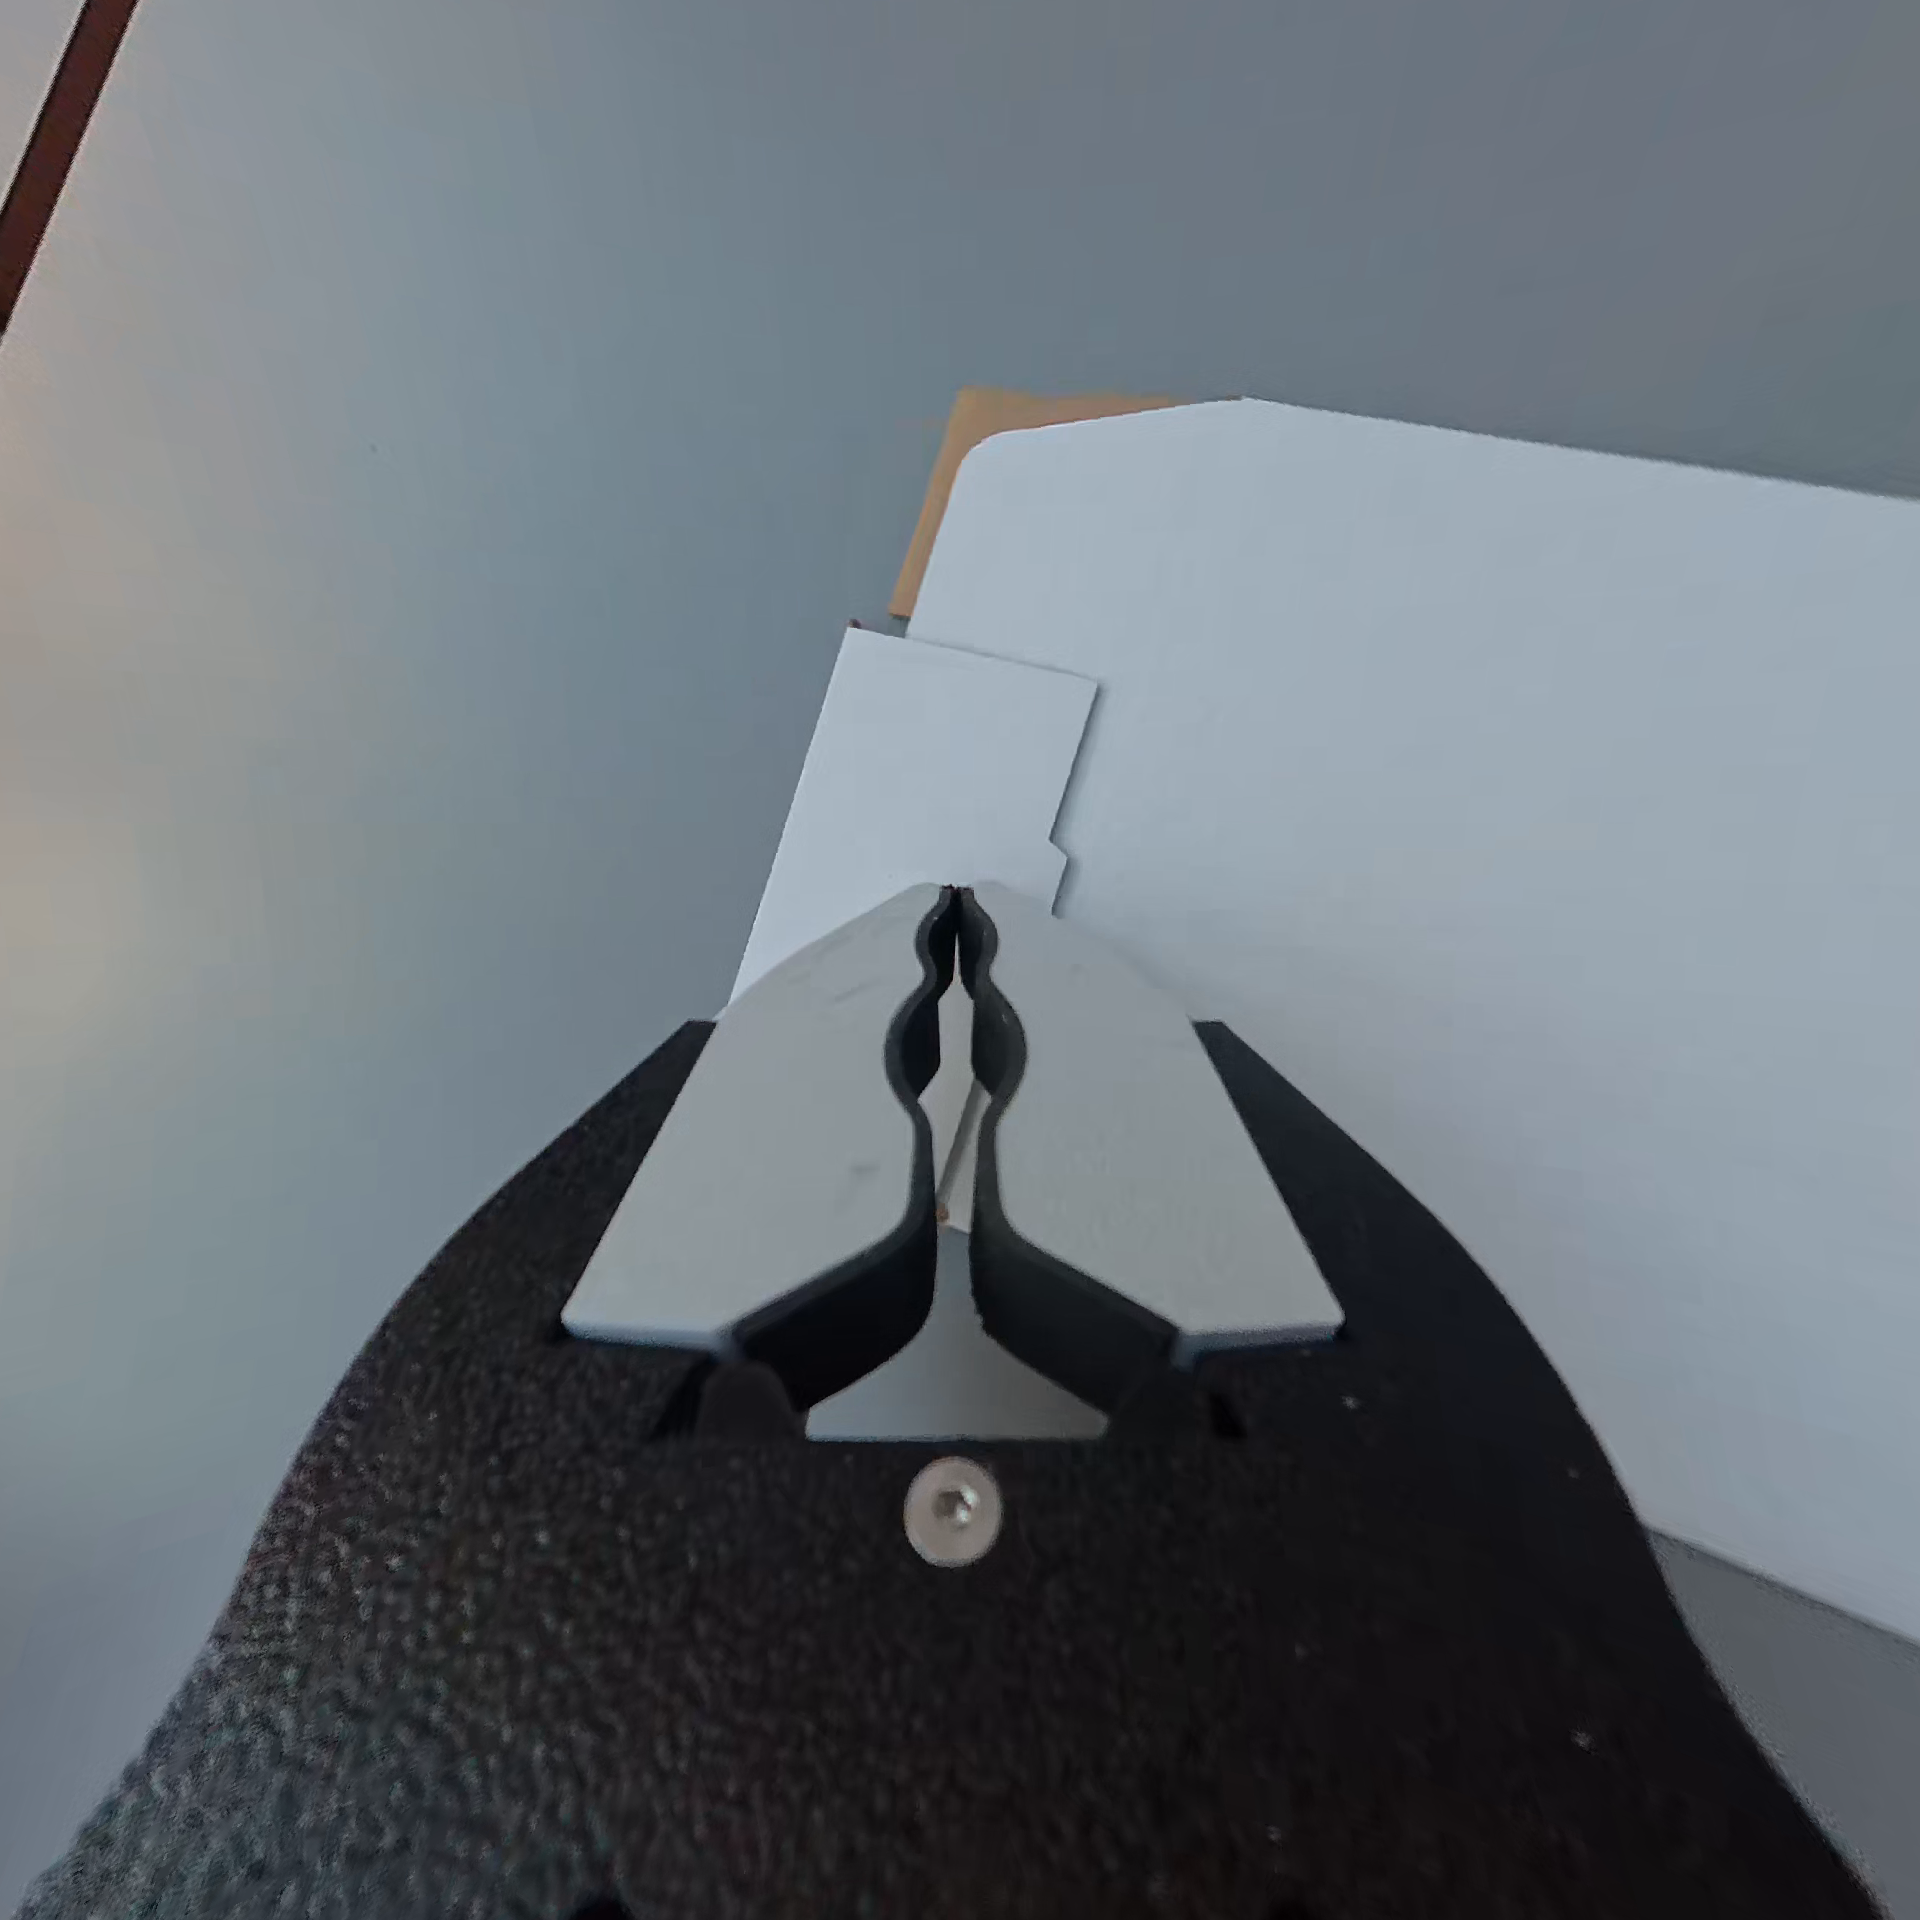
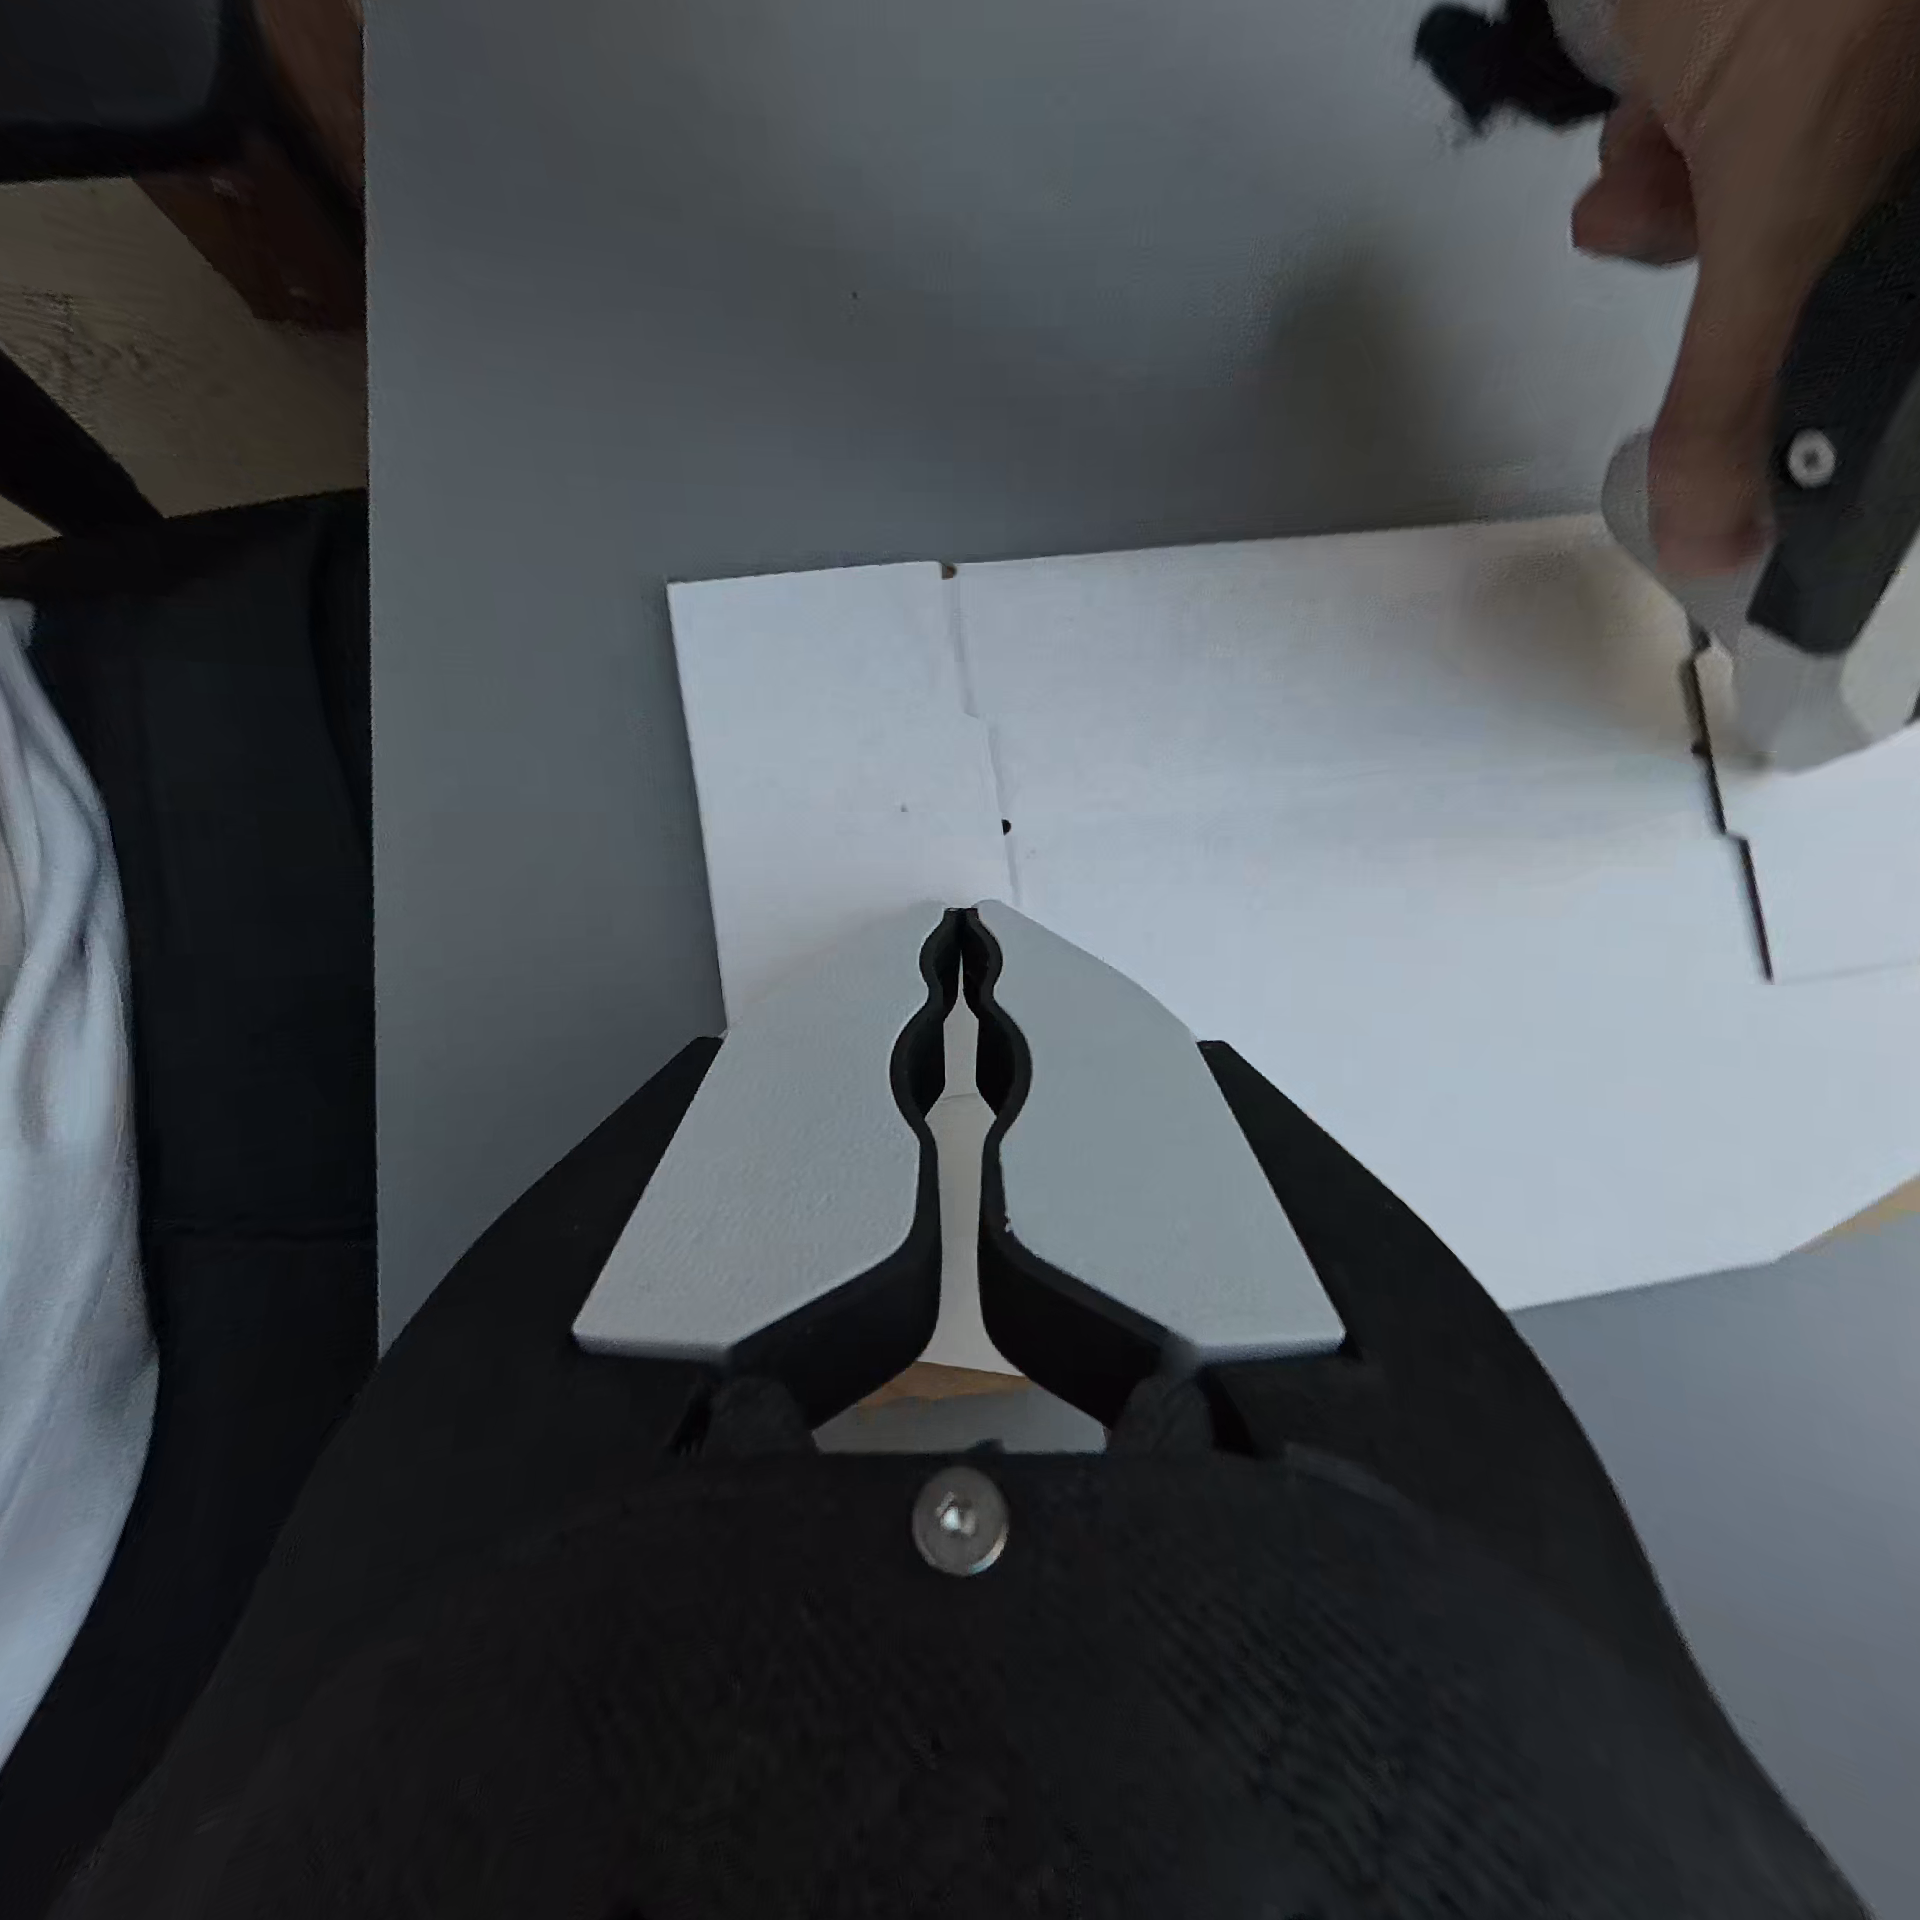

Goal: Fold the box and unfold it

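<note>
Box (image 2: 1299,935) lies flat and white on the grey desk (image 2: 935,312), still an unfolded sheet, its long axis running across the right wrist view. The right gripper (image 2: 961,914) hangs over the near left flap (image 2: 831,748), fingers pressed together, apparently gripping nothing. At the far end the left gripper (image 2: 1756,748) comes down on the opposite side flap (image 1: 935,769), a hand (image 2: 1745,260) around it, fingers closed too; whether they pinch cardboard, I cannot tell. Each gripper sits by its own end flap, so either can lift first.
</note>
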`<control>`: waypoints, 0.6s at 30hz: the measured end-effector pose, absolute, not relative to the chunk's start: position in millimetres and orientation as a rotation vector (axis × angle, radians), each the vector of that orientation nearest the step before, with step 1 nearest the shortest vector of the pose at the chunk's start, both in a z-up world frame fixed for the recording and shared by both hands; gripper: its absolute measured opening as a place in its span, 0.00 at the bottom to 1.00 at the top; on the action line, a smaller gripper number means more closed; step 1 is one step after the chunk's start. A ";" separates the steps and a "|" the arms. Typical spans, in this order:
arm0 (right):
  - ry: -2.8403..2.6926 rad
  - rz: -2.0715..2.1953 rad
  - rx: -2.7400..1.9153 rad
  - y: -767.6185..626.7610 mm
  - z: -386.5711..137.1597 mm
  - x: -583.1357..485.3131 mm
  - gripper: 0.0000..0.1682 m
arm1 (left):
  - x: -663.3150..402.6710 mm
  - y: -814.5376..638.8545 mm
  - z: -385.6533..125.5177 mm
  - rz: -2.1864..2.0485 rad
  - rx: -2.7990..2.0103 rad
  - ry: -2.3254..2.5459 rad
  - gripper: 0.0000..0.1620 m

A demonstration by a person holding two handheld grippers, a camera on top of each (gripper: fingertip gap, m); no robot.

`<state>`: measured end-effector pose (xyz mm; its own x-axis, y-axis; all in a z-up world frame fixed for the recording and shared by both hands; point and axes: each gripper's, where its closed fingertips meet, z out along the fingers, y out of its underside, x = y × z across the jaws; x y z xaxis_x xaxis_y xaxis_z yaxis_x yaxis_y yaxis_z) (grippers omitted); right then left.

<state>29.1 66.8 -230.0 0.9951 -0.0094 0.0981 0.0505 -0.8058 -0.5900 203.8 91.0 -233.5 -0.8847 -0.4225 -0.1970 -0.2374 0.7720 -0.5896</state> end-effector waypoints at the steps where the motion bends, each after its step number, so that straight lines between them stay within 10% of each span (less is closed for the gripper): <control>1: -0.031 -0.184 -2.492 77.9 -229.6 27.7 0.00 | 205.2 78.4 -233.6 -0.828 -0.473 2.666 0.00; 18: 0.092 -0.686 -2.506 14.9 -231.5 165.9 0.00 | 175.1 68.8 -232.7 -0.766 -0.180 2.607 0.00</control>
<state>165.9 14.9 -231.5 0.8685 -0.1996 0.4538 0.0723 -0.8546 -0.5143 175.1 68.8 -232.7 -0.9055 -0.2352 -0.3531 -0.0068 0.8403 -0.5421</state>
